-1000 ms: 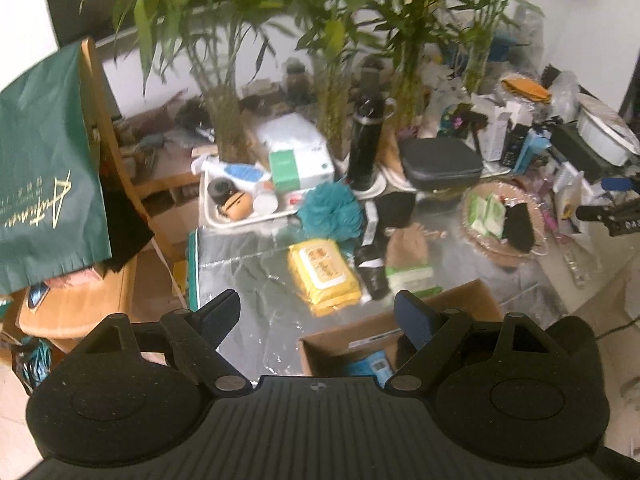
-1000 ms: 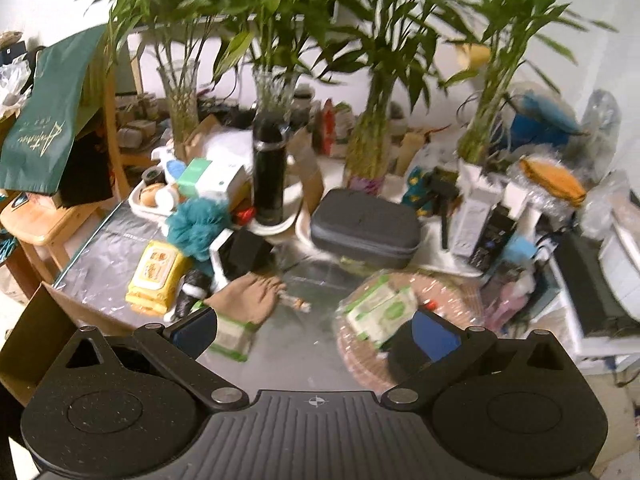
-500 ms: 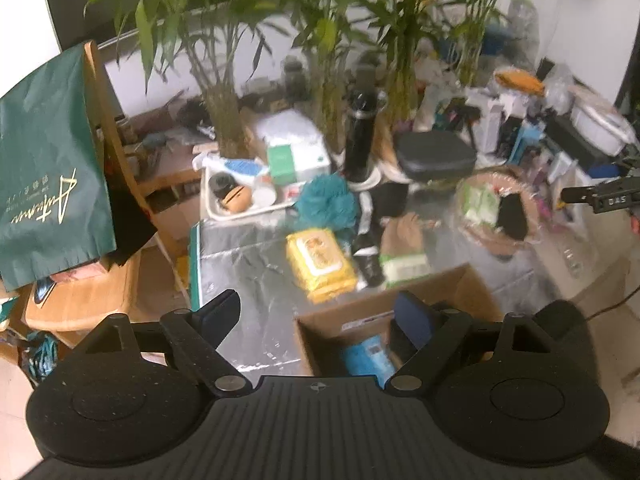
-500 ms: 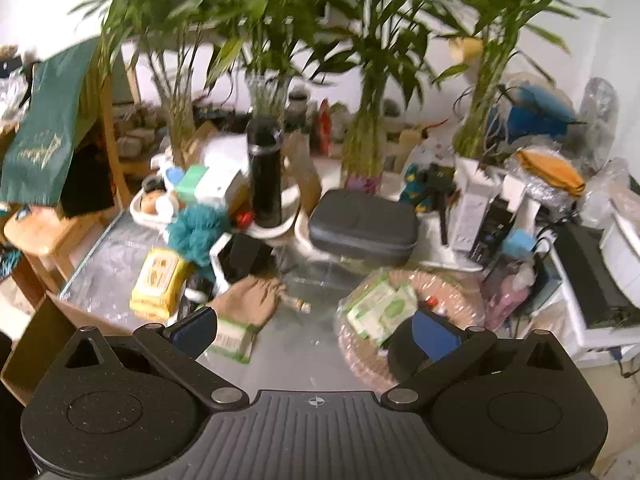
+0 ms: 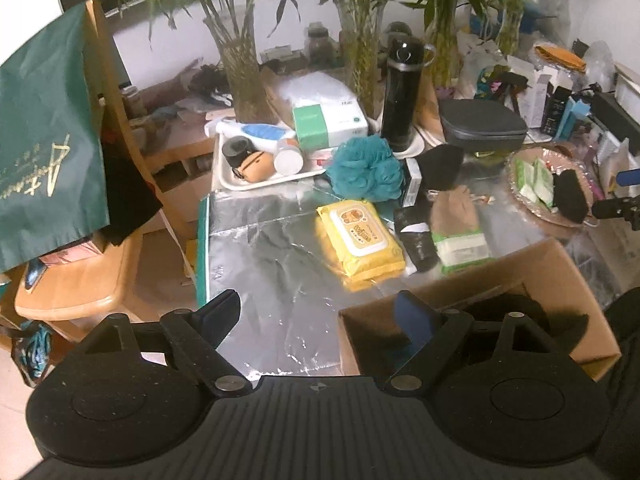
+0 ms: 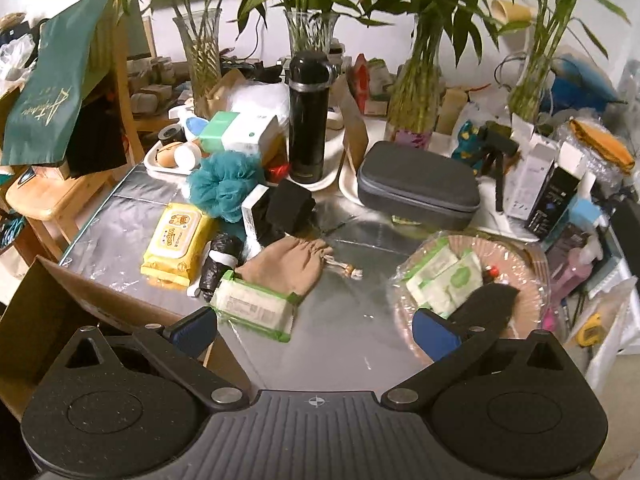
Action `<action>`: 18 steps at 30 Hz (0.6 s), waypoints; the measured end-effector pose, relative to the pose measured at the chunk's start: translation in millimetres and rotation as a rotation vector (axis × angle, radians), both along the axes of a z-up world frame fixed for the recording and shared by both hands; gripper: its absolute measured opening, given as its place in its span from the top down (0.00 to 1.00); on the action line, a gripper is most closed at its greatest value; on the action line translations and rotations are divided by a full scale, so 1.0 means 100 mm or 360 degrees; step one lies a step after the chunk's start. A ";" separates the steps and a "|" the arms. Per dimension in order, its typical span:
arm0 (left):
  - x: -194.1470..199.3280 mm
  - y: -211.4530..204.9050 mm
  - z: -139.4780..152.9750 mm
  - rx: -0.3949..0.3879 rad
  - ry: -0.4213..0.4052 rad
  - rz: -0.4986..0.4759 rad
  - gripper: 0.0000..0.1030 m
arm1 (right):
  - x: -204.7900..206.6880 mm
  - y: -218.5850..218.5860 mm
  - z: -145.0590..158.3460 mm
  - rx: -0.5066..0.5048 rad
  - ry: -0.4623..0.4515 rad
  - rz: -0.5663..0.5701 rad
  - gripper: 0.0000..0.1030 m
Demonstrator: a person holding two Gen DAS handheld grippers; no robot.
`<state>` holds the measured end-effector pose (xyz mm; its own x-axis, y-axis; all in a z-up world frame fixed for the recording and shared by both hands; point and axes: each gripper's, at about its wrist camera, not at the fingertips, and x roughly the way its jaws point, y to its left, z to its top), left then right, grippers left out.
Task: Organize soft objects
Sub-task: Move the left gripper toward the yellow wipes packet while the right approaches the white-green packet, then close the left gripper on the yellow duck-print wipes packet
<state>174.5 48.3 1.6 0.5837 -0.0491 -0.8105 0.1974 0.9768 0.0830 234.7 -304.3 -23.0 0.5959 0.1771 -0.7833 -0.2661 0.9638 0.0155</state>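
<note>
So the soft stuff is bunched in the middle of the foil-covered bench [image 6: 352, 344], and the thing that matters is which hand-held gripper sits closer to what.

The right hand-held gripper [image 6: 316, 330] has its blue-padded jaws spread wide with nothing between them. Just ahead and a bit left of it lies the flat white tissue pack with green edging [image 6: 254, 310], long axis running diagonally across the view, so I'd guess the wrist needs a twist to pinch it across the short side. Touching that pack's far edge is the tan drawstring cloth pouch [image 6: 290, 262].

The left hand-held gripper [image 5: 320, 316] is also spread and empty. Straight ahead of it, clearly further off, is the yellow wet-wipes pack [image 5: 358, 240], long axis pointing roughly away from the camera. Beyond that sits the teal mesh bath pouf [image 5: 366, 168]. So left looks nearer to the wipes and pouf, right to the tissue pack and pouch.

Containers: the brown cardboard box [image 5: 560, 276] is at the bench's near edge, just beside the left gripper's right finger; its inside is dark and I can't tell what's in there. The round woven basket under clear plastic film [image 6: 532, 264] holds a few green-and-white packets plus a flat black piece. The white tray [image 5: 256, 184] at the back holds small bottles and jars.
</note>
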 end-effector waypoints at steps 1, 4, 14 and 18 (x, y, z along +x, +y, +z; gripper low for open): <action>0.04 0.02 -0.06 -0.0023 0.0018 0.0003 0.18 | 0.03 0.01 -0.04 0.0017 0.0009 -0.0005 0.00; 0.17 0.06 -0.24 -0.0117 0.0076 0.0016 0.18 | 0.09 0.03 -0.12 0.0050 0.0021 -0.0018 0.00; 0.65 0.08 -0.68 -0.0280 0.0174 0.0003 0.18 | 0.27 0.15 -0.42 0.0121 0.0051 -0.0038 0.00; 0.88 0.07 -0.80 -0.0264 0.0197 -0.0013 0.18 | 0.32 0.20 -0.54 0.0124 0.0068 -0.0027 0.00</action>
